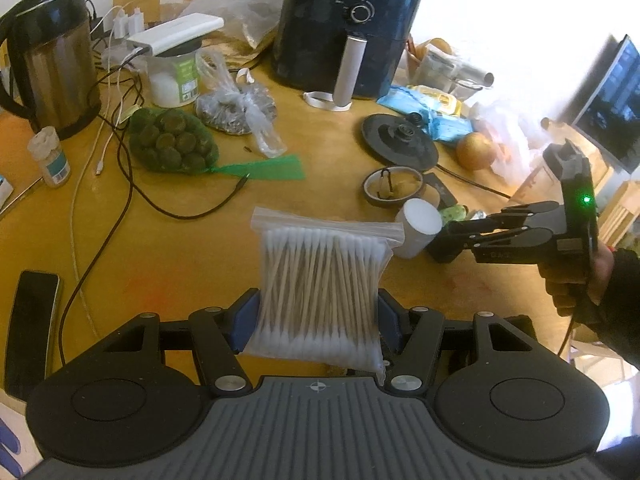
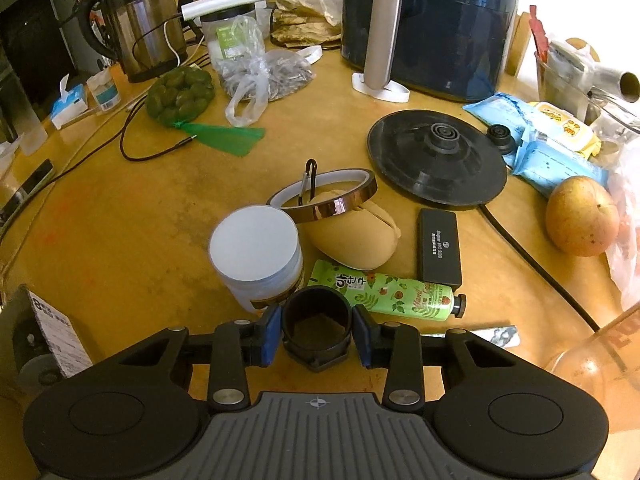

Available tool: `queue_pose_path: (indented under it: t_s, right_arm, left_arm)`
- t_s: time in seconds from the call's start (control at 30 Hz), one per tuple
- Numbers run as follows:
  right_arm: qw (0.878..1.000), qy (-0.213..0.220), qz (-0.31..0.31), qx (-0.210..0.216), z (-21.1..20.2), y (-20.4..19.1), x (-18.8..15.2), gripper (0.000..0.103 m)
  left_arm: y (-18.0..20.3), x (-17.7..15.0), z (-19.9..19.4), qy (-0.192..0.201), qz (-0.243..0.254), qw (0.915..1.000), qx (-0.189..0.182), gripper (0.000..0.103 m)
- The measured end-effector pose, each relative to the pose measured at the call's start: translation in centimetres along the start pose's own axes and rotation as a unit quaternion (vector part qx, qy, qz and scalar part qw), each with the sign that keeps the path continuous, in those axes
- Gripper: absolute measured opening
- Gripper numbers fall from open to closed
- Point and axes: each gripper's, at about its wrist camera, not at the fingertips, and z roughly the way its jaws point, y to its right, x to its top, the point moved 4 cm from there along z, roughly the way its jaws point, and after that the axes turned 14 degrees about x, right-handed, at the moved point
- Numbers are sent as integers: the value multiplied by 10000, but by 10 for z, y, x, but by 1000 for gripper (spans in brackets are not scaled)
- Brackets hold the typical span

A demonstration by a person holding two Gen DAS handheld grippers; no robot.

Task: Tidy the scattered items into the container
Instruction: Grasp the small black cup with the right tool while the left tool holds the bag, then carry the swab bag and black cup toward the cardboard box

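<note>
My left gripper (image 1: 318, 320) is shut on a clear zip bag of cotton swabs (image 1: 320, 276), held upright above the yellow table (image 1: 180, 248). In the right wrist view, my right gripper (image 2: 318, 330) is shut on a short black round cap (image 2: 318, 324), its blue pads (image 2: 270, 332) pressing both sides. Just beyond it stand a white-lidded jar (image 2: 256, 248), a green hand-cream tube (image 2: 384, 292), a tan pouch (image 2: 352, 240) with a brown tape roll (image 2: 332, 196) on it, and a small black box (image 2: 438, 246). The left wrist view shows the right gripper (image 1: 444, 240) beside the jar (image 1: 420, 228), held by a hand (image 1: 568, 284).
Farther back are a black air fryer (image 2: 432, 20), a kettle (image 2: 140, 20), its round base (image 2: 436, 160) with a cord, a green net bag (image 2: 180, 92), an apple (image 2: 582, 216) and wipe packs (image 2: 552, 148). A glass vessel (image 2: 600, 356) is at lower right. A phone (image 1: 32, 320) lies left.
</note>
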Motion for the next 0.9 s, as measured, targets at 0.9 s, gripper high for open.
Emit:
queue_pose_path:
  t_s: [0.9]
  right_arm:
    - [9962,749,429,60,-94,-27,-31,41]
  left_arm:
    - [39,1,-9,152,553,9976,-376,60]
